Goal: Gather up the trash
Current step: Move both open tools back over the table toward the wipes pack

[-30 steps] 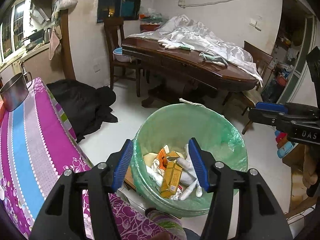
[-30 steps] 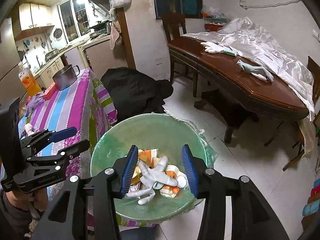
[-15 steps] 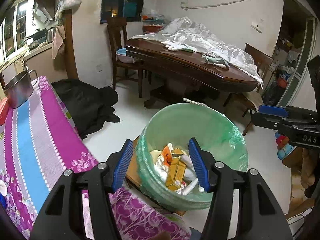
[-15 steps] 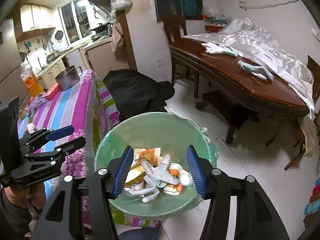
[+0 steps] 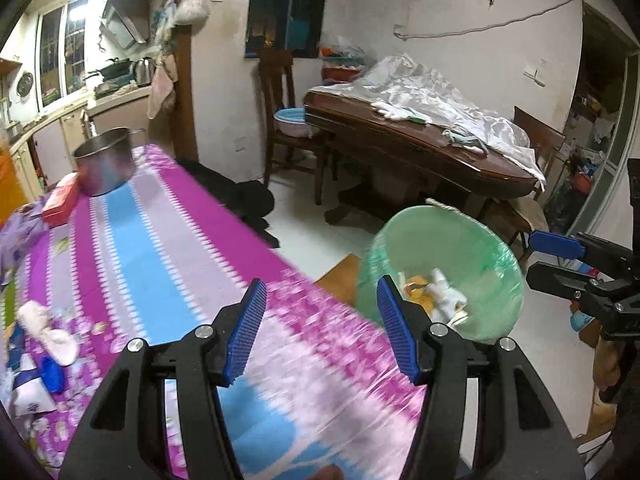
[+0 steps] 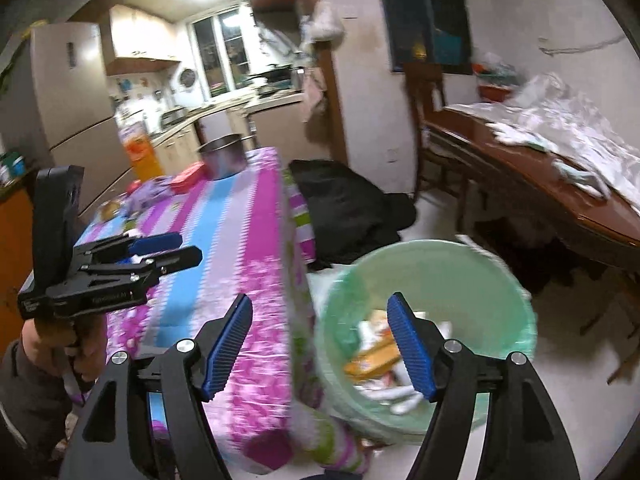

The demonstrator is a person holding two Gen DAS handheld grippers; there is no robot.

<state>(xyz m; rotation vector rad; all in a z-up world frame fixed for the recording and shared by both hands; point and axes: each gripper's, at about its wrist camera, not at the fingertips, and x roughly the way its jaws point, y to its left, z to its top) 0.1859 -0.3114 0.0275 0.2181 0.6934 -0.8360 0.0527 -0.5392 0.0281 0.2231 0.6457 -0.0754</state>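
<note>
A green-lined trash bin (image 5: 472, 248) stands on the floor beside the table, holding cartons, white gloves and paper; it also shows in the right wrist view (image 6: 460, 272). My left gripper (image 5: 322, 330) is open and empty above the striped tablecloth (image 5: 160, 248), left of the bin. My right gripper (image 6: 320, 346) is open and empty, over the table's edge and the bin's rim. Loose items lie at the table's left: a white glove (image 5: 48, 330), a blue cap (image 5: 52, 376) and a white packet (image 5: 30, 396).
A steel pot (image 5: 105, 166) and a red box (image 5: 60, 202) stand at the table's far end. A dark wooden table (image 5: 420, 152) with white cloth, chairs and a black heap (image 6: 344, 208) on the floor lie beyond. An orange bottle (image 6: 140, 152) stands behind.
Both grippers have swung left, away from over the bin toward the striped table. The bin has shifted to the right in both views. Both stay open and empty.
</note>
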